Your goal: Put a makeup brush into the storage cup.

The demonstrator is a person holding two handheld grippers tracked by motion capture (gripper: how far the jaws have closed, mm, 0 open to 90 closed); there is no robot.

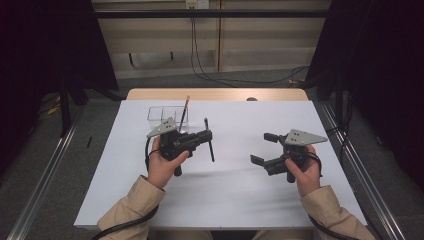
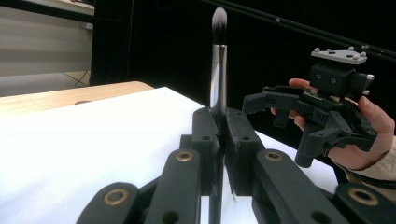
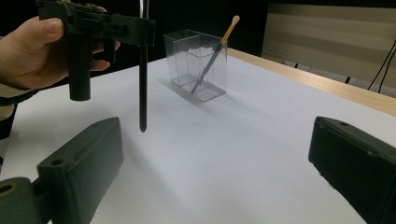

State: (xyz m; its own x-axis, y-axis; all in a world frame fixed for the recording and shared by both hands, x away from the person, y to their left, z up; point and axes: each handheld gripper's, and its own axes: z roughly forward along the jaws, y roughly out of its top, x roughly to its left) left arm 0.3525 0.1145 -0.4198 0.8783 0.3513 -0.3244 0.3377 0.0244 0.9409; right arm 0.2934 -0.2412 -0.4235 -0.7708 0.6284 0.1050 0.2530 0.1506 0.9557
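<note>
My left gripper (image 1: 207, 135) is shut on a makeup brush (image 1: 209, 142) and holds it clear of the white table (image 1: 240, 185). The brush stands upright in the left gripper view, with its silver ferrule and white-tipped bristles (image 2: 218, 28) above the closed jaws of my left gripper (image 2: 219, 123). Its black handle (image 3: 142, 84) hangs down below the left gripper (image 3: 100, 23). To the right, my right gripper (image 1: 262, 148) is open and holds nothing; the right gripper (image 3: 217, 140) has bare table between its wide jaws.
A clear two-part box (image 1: 167, 116) stands at the back left of the table, just behind my left hand, with a thin orange-ended brush (image 1: 185, 107) leaning in it. The box (image 3: 198, 65) has two compartments. A wooden table edge (image 1: 215, 94) runs along the back.
</note>
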